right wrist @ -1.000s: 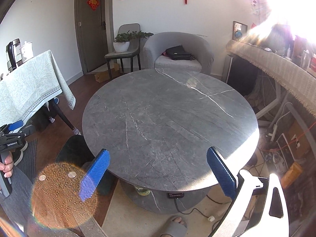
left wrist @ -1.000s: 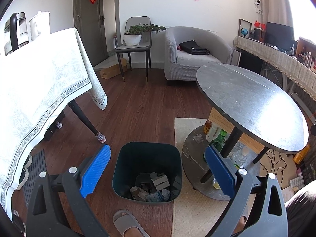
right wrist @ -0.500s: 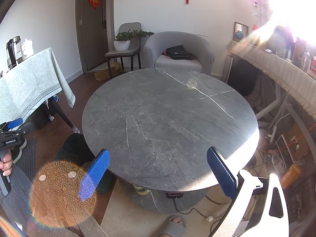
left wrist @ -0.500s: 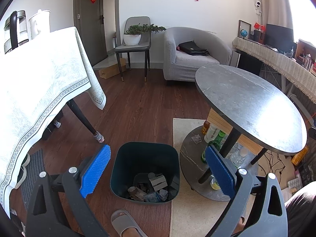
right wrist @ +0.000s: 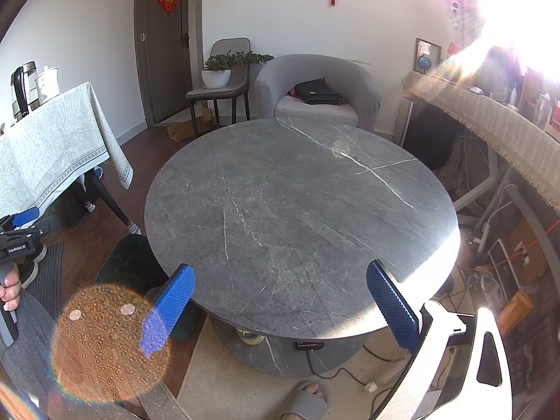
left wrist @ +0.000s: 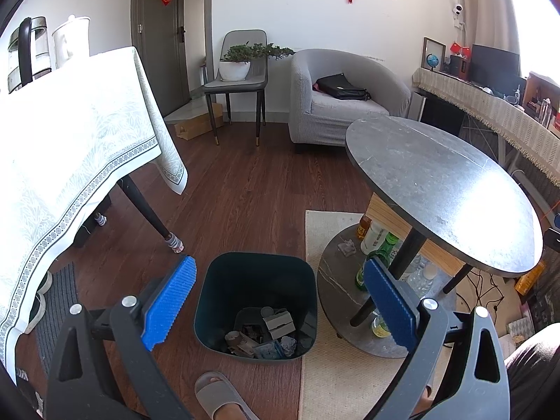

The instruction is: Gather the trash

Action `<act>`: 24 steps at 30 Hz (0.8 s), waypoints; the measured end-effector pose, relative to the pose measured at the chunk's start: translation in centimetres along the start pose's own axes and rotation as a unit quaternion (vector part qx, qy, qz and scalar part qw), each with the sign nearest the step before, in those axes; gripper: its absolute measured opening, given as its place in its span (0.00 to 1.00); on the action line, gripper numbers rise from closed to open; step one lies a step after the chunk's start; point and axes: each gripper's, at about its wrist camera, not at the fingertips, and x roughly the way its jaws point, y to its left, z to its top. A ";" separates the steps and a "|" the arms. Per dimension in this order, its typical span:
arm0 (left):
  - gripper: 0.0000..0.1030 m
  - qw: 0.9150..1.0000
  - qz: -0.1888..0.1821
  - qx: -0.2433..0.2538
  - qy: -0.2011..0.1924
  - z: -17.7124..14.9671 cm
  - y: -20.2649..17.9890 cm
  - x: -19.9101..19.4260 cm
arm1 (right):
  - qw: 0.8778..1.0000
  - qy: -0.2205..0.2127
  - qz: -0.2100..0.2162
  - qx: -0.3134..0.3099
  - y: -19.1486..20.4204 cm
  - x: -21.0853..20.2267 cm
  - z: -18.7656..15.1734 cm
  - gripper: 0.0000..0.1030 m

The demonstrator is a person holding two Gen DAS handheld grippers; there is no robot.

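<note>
A dark green bin [left wrist: 257, 266] stands on the wood floor with several scraps of trash [left wrist: 266, 336] at its bottom. My left gripper [left wrist: 280, 301] hangs open above it, blue pads wide apart, nothing between them. My right gripper [right wrist: 280, 304] is open and empty over the near edge of the round grey marble table [right wrist: 297, 210], whose top is bare. In the right wrist view the bin [right wrist: 129, 262] shows dark at the table's left edge, and the left gripper [right wrist: 21, 231] is seen at far left, held by a hand.
Bottles [left wrist: 378, 248] and a crumpled wad [left wrist: 346, 246] sit on the table's lower shelf [left wrist: 332, 273]. A cloth-covered table [left wrist: 70, 140] stands left, an armchair [left wrist: 336, 98] and a chair with a plant [left wrist: 241, 66] behind. A slippered foot [left wrist: 220, 399] is near the bin. Cables [right wrist: 490, 262] lie right.
The left wrist view has drifted slightly: the bin and low shelf sit a little further left and nearer. Both grippers stay open and empty; the right barely moved.
</note>
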 end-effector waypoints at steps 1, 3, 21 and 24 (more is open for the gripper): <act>0.95 1.000 0.000 0.000 0.000 0.0 0.0 0.0 | 1.000 0.001 -0.001 -0.001 0.1 0.0 0.0 0.96; 0.95 1.000 0.000 -0.001 0.000 0.0 0.0 0.0 | 1.000 0.002 -0.001 -0.003 0.1 0.1 0.0 0.96; 0.95 1.000 -0.001 -0.002 0.000 -0.1 -0.1 0.0 | 1.000 0.003 -0.001 -0.004 0.0 0.3 0.1 0.96; 0.95 1.000 -0.001 -0.002 0.000 -0.1 -0.2 -0.1 | 1.000 0.003 -0.001 -0.004 0.0 0.3 0.1 0.96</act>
